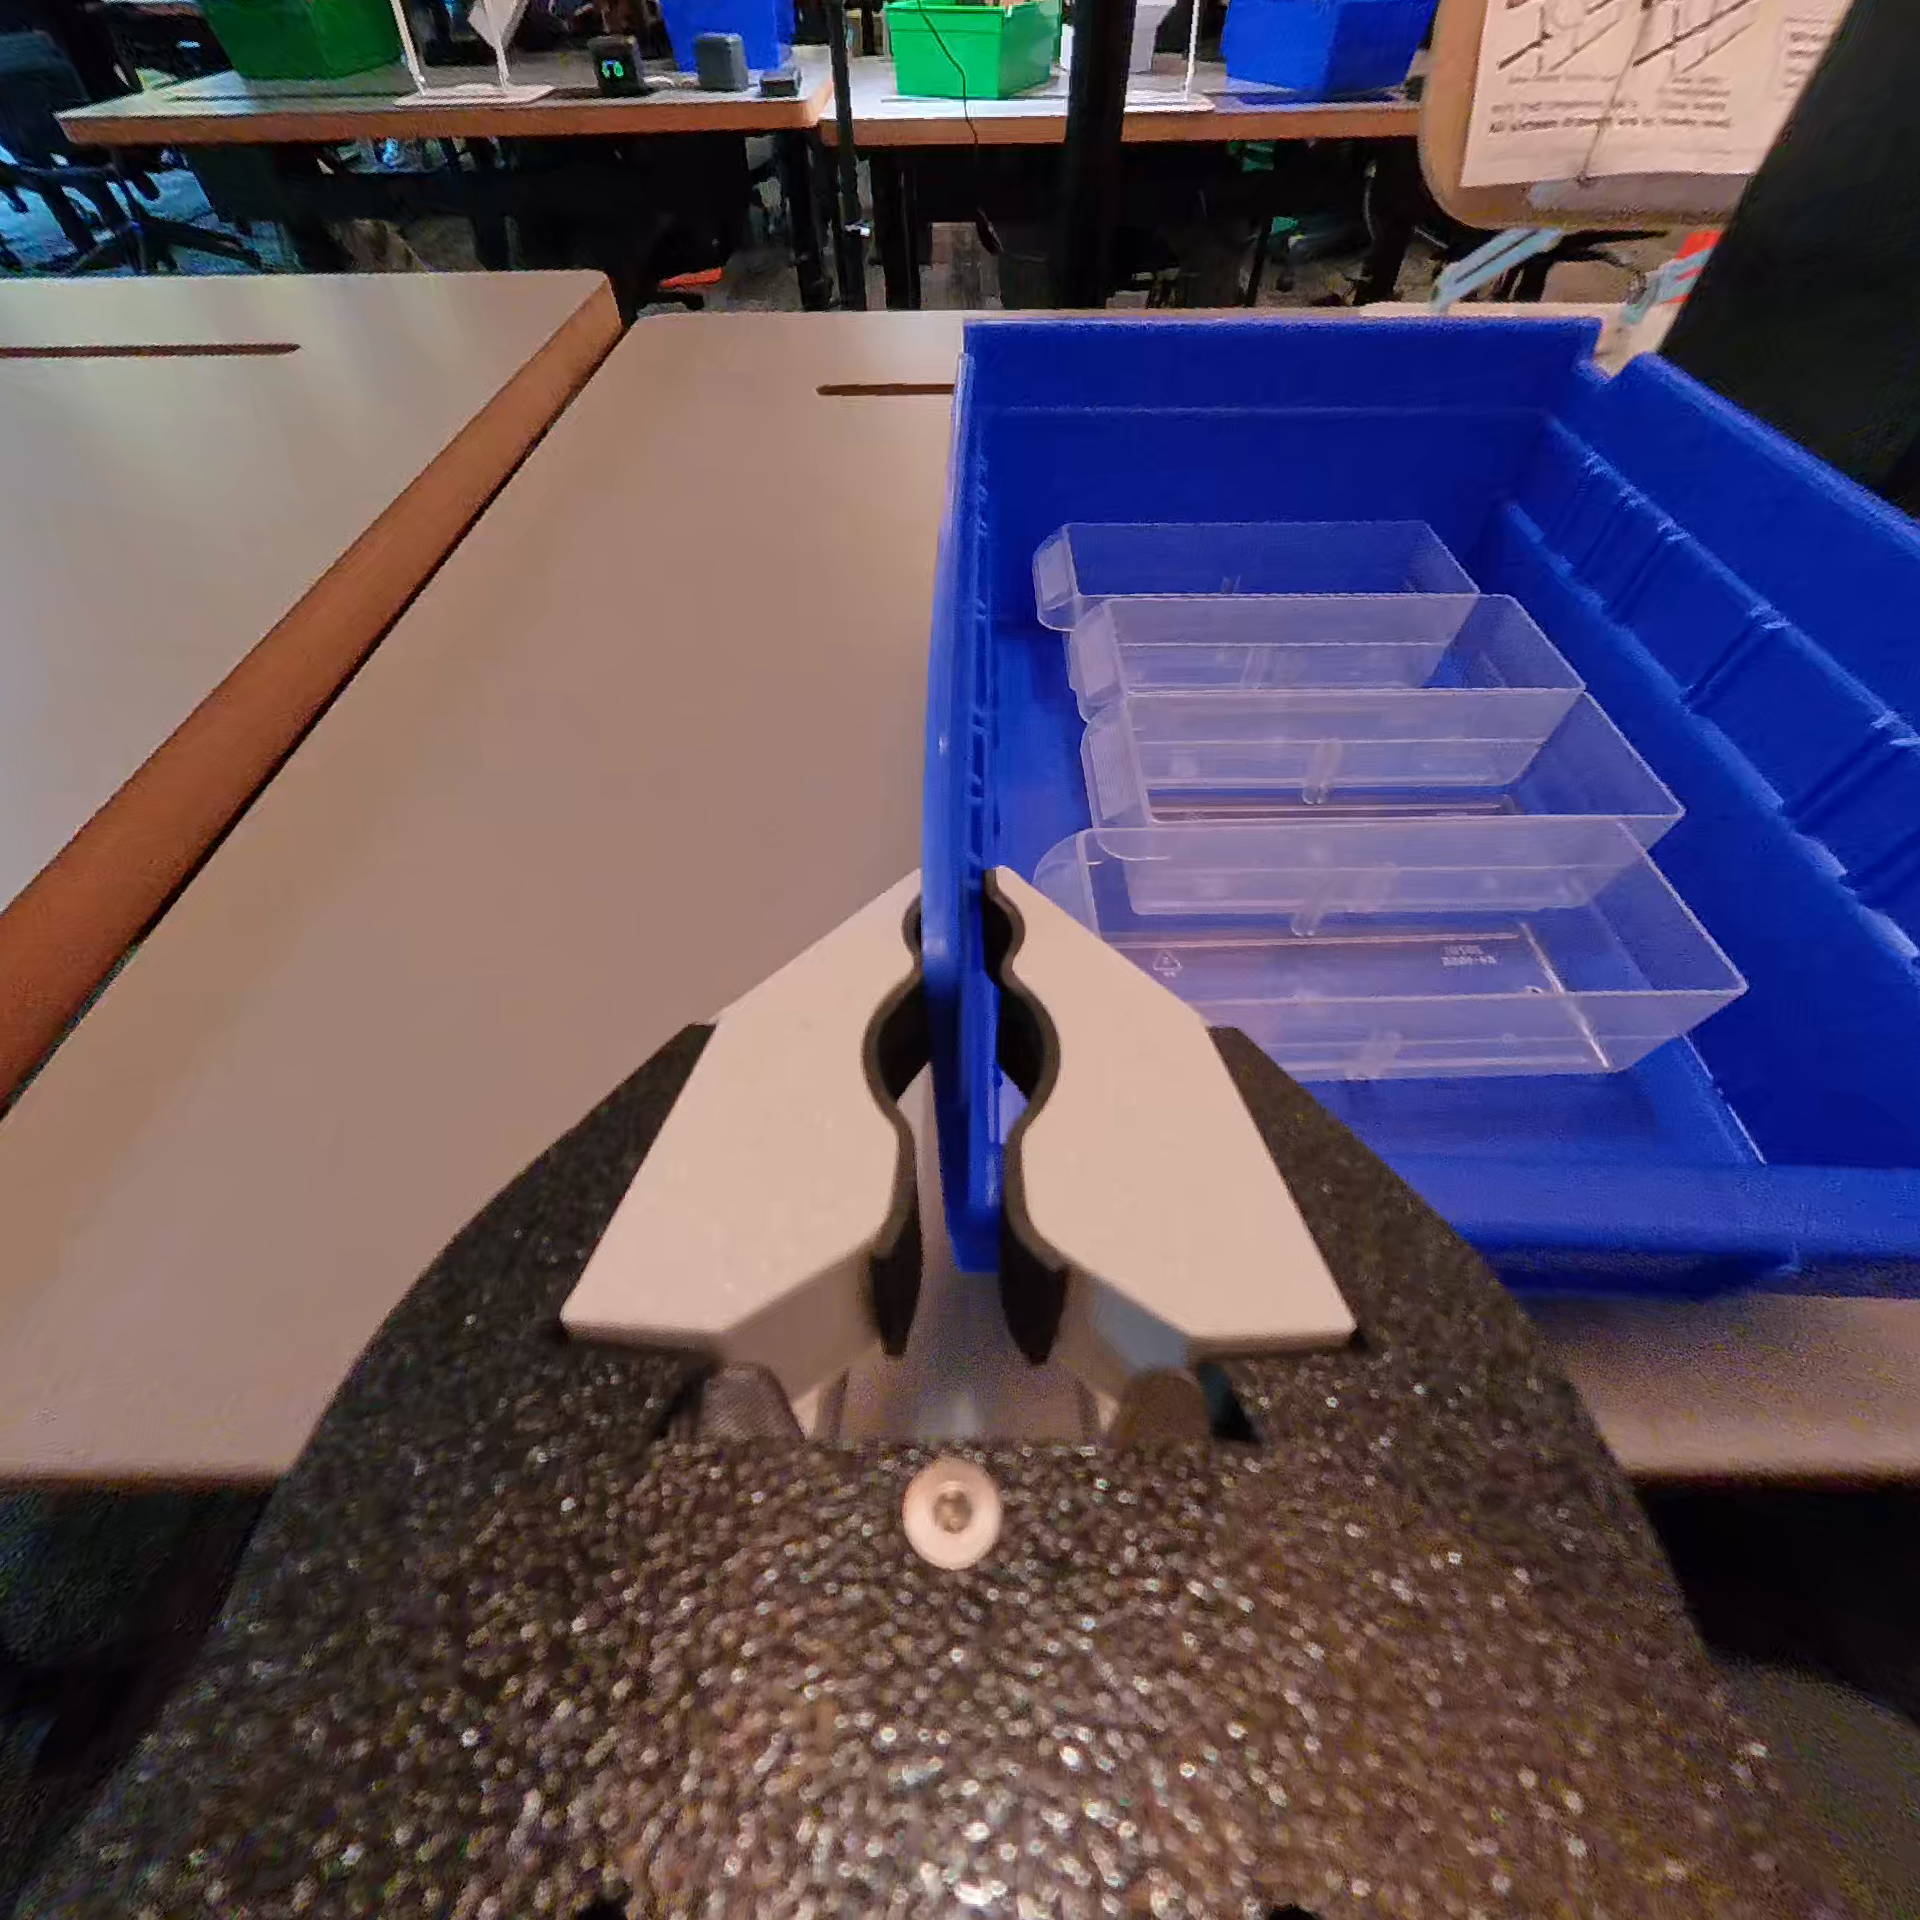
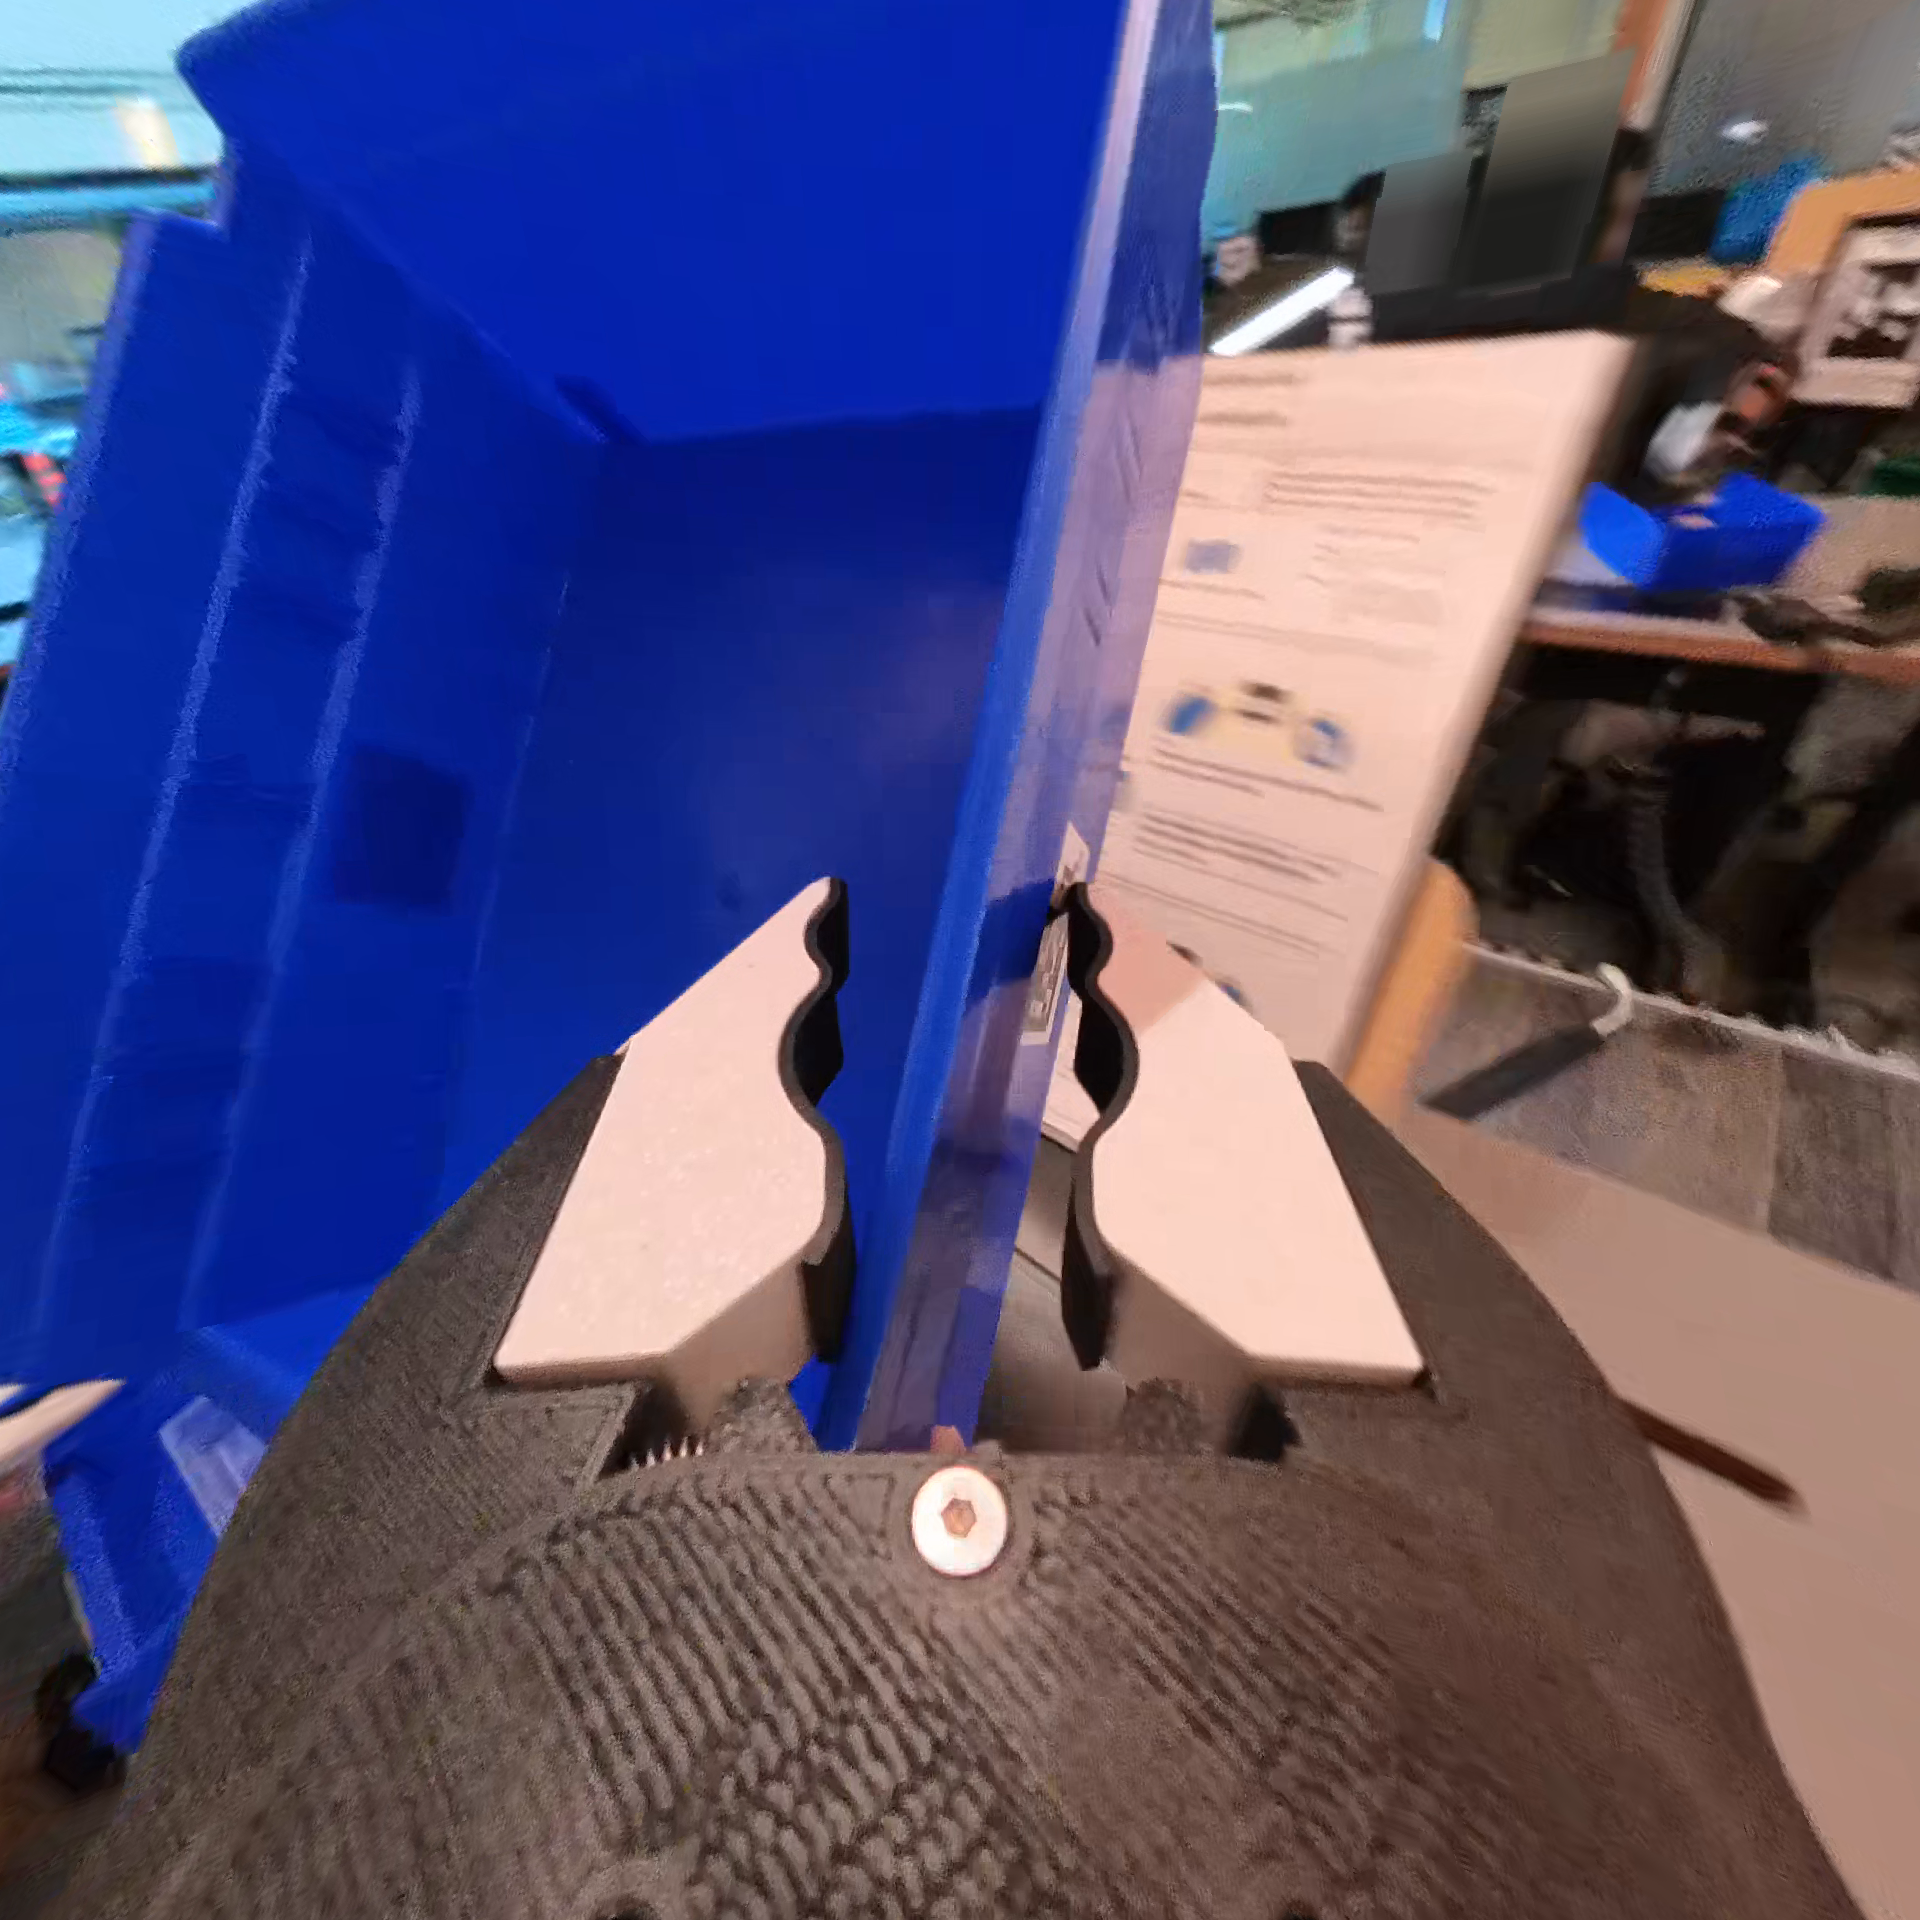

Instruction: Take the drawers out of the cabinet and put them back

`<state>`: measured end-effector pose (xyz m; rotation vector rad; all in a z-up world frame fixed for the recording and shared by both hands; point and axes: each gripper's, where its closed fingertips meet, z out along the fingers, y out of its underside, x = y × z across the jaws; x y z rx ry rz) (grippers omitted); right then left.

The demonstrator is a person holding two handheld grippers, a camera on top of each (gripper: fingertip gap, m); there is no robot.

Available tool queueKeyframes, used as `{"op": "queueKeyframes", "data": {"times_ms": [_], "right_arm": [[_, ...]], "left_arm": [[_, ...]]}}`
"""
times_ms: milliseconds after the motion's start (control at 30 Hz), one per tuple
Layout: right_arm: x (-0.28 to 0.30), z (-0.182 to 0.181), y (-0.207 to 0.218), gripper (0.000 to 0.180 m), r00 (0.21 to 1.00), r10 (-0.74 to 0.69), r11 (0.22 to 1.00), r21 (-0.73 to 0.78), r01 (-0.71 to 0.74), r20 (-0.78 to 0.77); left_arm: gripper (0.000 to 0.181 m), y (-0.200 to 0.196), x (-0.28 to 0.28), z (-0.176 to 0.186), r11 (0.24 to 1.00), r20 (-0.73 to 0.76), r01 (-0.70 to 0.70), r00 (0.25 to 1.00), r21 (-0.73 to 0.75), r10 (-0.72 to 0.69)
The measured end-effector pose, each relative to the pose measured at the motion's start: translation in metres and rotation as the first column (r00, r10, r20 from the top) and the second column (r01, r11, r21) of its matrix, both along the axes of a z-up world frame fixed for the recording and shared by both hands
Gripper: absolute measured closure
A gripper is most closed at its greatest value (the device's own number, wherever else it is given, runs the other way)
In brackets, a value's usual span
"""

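A blue plastic bin (image 1: 1756, 582) stands on the grey table (image 1: 582, 831). Several clear plastic drawers (image 1: 1351, 748) lie side by side inside it. My left gripper (image 1: 958, 883) is shut on the bin's left wall near its front corner. In the right wrist view the bin (image 2: 675, 540) fills the left half, seen tilted and blurred. My right gripper (image 2: 954, 899) straddles another wall of the bin, one finger on each side. Its jaws stand apart, with a visible gap on the right side. No cabinet is in view.
A second table (image 1: 208, 468) lies to the left across a narrow gap. A board with printed sheets (image 2: 1340, 644) stands right of the bin. Tables with green and blue bins (image 1: 971, 47) are at the back. The table's front edge is just below my left gripper.
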<state>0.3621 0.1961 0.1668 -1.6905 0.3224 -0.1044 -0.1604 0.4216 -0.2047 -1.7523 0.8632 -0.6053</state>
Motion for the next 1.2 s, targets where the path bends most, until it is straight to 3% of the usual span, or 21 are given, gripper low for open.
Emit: {"op": "queueKeyframes", "data": {"times_ms": [100,233,433,600,833,967,1200], "right_arm": [[0.077,-0.043,-0.092,0.138,0.986,-0.134,0.991,-0.015,0.133,-0.101],[0.162,-0.131,-0.195,0.138,0.919,-0.304,0.952,-0.118,0.282,-0.253],[0.237,-0.269,-0.285,0.137,0.771,-0.541,0.832,-0.35,0.431,-0.337],[0.264,-0.35,-0.304,0.136,0.696,-0.605,0.78,-0.465,0.42,-0.386],[0.273,-0.407,-0.3,0.137,0.683,-0.568,0.794,-0.524,0.309,-0.459],[0.281,-0.414,-0.302,0.136,0.694,-0.541,0.814,-0.502,0.291,-0.474],[0.288,-0.414,-0.304,0.129,0.784,-0.502,0.81,-0.516,0.279,-0.364]], "left_arm": [[0.178,0.025,0.024,0.0,1.0,-0.001,-0.008,1.0,-0.003,0.008],[0.178,0.054,0.057,-0.001,1.0,-0.021,-0.018,1.0,0.011,0.018],[0.178,0.096,0.1,-0.002,0.999,-0.006,-0.036,0.999,-0.02,0.036],[0.178,0.116,0.129,-0.003,0.999,-0.012,-0.052,0.999,-0.006,0.052],[0.178,0.125,0.147,-0.003,0.999,-0.023,-0.051,0.998,0.015,0.052],[0.178,0.127,0.151,-0.003,0.998,-0.03,-0.049,0.998,0.027,0.05],[0.177,0.128,0.154,-0.003,0.998,-0.034,-0.042,0.998,0.047,0.044]]}}
